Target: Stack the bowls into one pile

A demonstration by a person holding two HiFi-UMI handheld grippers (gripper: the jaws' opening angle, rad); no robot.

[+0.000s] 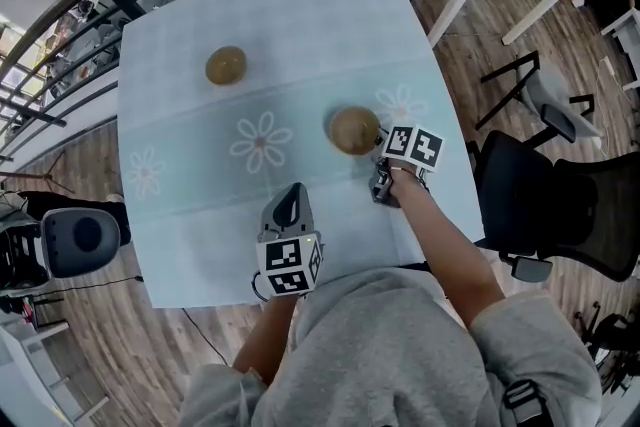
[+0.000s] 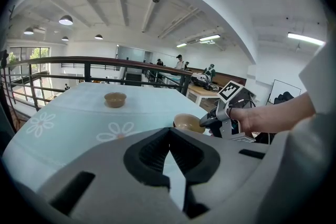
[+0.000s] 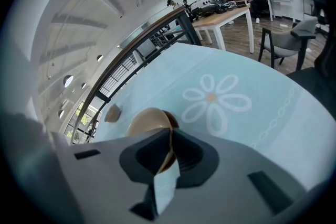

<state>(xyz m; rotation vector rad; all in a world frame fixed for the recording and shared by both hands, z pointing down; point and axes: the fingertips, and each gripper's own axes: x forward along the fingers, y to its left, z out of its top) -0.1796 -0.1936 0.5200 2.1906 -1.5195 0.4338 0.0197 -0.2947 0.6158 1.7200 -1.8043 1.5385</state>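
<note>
Brown near bowl [image 1: 354,130] sits on the table [image 1: 300,15], its rim pinched in the right gripper [image 3: 169,136]; I would lift it level, lower it centred into the far bowl [image 1: 226,65]; left gripper [image 2: 169,136] is closed, empty.

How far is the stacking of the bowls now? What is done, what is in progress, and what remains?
Done: nothing is stacked yet; the two bowls stand apart on the table.
In hand: the right gripper is shut on the rim of the near bowl. The left gripper is shut and empty.
Left: carry the near bowl to the far bowl and set it inside.
</note>
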